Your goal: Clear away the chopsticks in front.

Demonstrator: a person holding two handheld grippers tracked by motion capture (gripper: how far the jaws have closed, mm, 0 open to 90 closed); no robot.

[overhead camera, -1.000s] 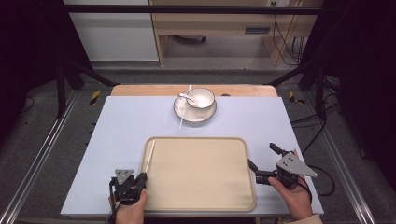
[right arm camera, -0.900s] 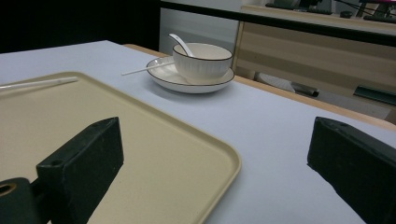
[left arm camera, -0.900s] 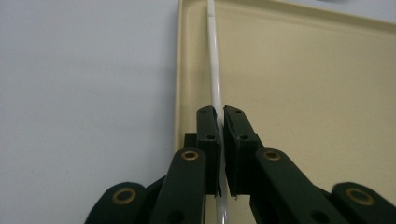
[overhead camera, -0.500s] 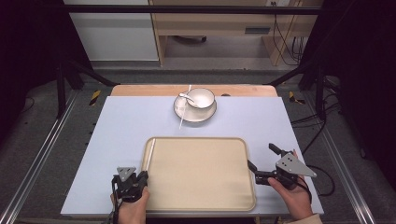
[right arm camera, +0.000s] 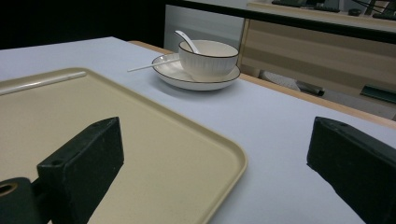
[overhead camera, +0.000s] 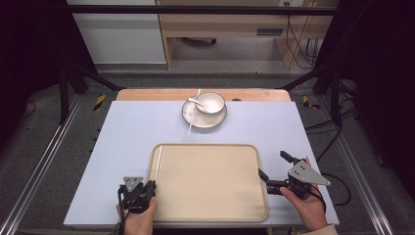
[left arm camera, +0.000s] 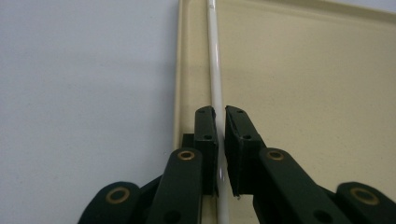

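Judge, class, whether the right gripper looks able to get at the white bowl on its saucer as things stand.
Probably yes. The right gripper, jaws wide open, sits beside the beige plastic tray, and only bare lavender table lies between it and the white ribbed bowl on the white saucer.

Readable text: none was found in any view.
Tray (overhead camera: 210, 215): it bore no label.
Bowl (right arm camera: 208, 58): it carried no brand or number.
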